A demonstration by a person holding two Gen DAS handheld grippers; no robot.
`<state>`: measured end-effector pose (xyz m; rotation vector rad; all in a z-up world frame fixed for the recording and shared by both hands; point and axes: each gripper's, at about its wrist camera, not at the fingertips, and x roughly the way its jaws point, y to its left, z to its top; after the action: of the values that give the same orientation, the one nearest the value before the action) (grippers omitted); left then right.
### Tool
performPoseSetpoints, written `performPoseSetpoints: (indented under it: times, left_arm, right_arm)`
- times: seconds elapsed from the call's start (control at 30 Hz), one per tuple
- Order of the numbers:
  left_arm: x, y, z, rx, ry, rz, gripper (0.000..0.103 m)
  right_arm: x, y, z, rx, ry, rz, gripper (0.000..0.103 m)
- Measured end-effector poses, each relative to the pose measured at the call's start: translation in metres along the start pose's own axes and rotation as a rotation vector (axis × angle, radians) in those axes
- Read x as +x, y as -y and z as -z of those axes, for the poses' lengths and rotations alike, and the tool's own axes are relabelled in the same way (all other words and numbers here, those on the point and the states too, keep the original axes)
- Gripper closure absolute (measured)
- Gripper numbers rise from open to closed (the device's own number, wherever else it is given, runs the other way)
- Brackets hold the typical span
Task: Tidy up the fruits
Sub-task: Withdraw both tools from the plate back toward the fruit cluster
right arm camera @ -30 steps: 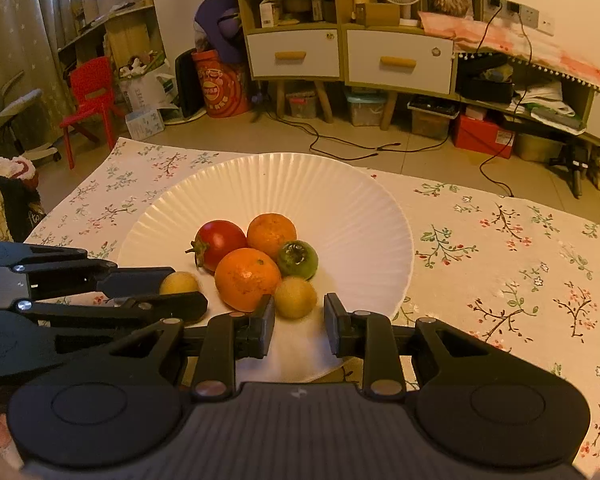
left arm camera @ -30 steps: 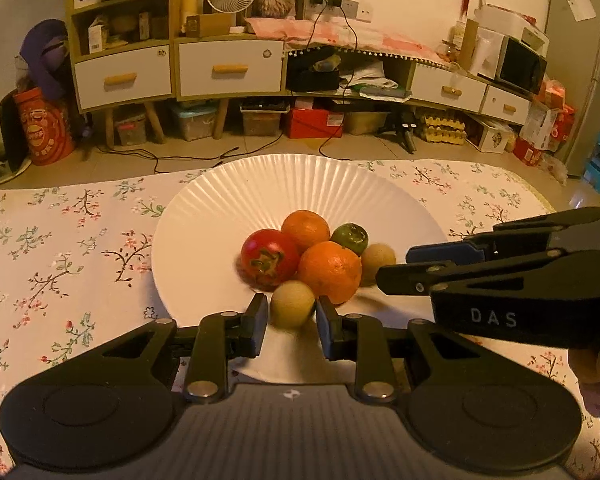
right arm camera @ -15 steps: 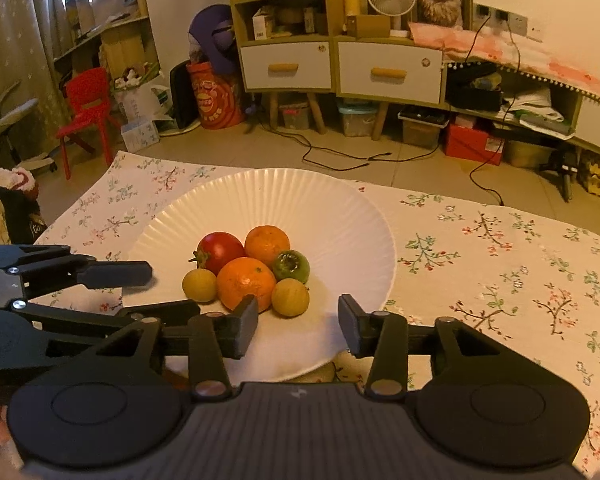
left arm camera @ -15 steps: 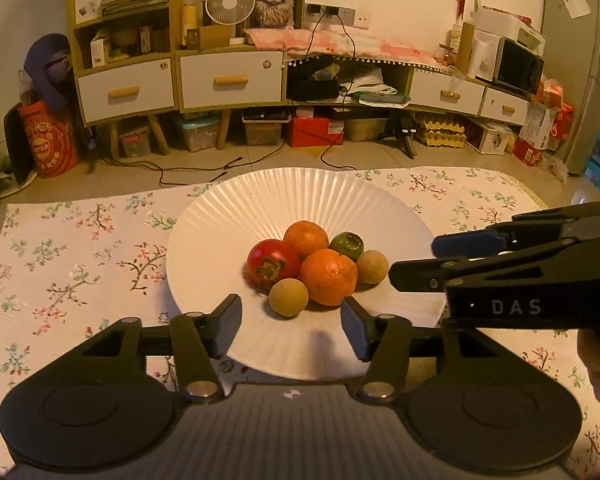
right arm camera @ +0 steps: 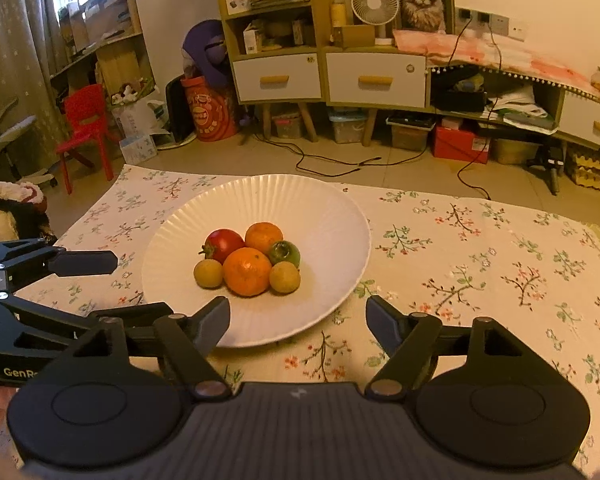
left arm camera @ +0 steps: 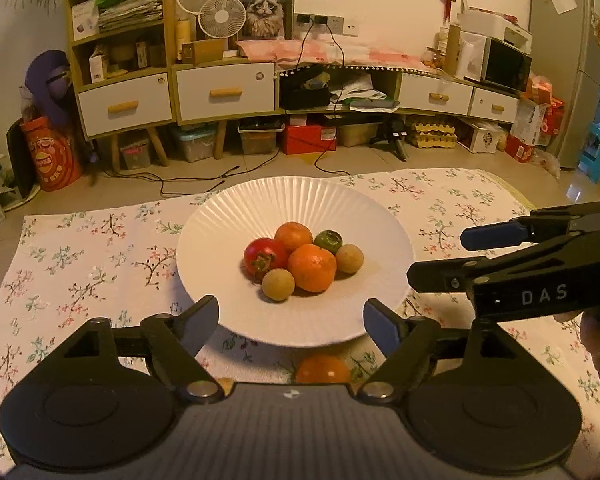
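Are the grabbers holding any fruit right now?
No. The left hand-held gripper and right hand-held gripper have just been opening; nothing sits between their jaws.

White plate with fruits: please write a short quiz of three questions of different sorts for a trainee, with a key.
1. Multiple choice: how many fruits lie on the white plate? A four; B six; C eight.
2. True or false: the left gripper is shut on the red tomato.
3. Fill in: one more orange lies off the plate, on the floral ____, seen in the left wrist view just before the gripper body.

Key
1. B: the tomato, two oranges, a green fruit and two small yellow-brown fruits.
2. False: its jaws have just been opening and stand wide, with nothing between them; the right gripper is open too.
3. tablecloth.
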<state>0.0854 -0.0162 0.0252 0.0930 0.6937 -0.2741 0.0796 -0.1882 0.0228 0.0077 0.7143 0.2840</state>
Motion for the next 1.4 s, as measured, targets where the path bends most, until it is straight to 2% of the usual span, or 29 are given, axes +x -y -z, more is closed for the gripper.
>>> performPoseSetpoints:
  times: [0.2,0.73,0.83,1.2,1.4]
  left_arm:
    - [-0.007,0.001,0.009,0.007,-0.005,-0.009,0.015]
    - [-0.025,-0.007,0.041,-0.005,-0.047,-0.017,0.009]
    - [-0.027,-0.008,0.047,-0.001,-0.050,-0.018,0.005]
    - [-0.034,-0.021,0.068,0.000,-0.049,-0.024,0.004]
    - [-0.035,-0.031,0.075,-0.049,-0.067,-0.019,0.004]
  right_arm:
    - [-0.008,-0.004,0.007,0.000,-0.009,-0.004,0.025]
    - [-0.028,-0.030,0.029,-0.118,0.016,-0.040,0.008]
    - [-0.029,-0.033,0.034,-0.119,0.018,-0.048,0.006]
    - [-0.031,-0.033,0.057,-0.152,0.002,-0.028,0.004]
    - [-0.031,-0.038,0.063,-0.153,-0.015,-0.038,0.002]
